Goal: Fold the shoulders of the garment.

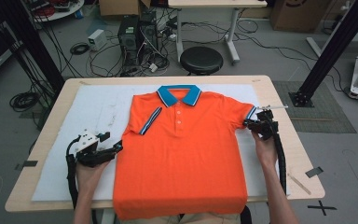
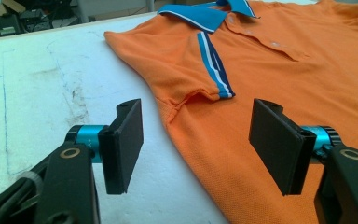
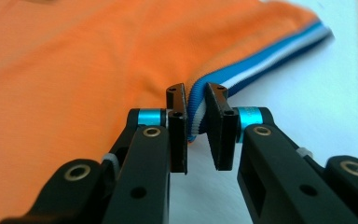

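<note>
An orange polo shirt with a blue collar lies flat, front up, on a white mat. Its left sleeve is folded in over the chest, striped cuff showing. My left gripper stands open at the shirt's left side edge, just below that sleeve; one jaw is over the mat, the other over the orange cloth. My right gripper is shut on the blue-and-white striped cuff of the right sleeve, which is spread out to the side.
The mat covers most of a light wooden table. The shirt's hem hangs over the near edge. Beyond the far edge stand a black stool, a computer tower and loose cables on the floor. A black frame post rises at the right.
</note>
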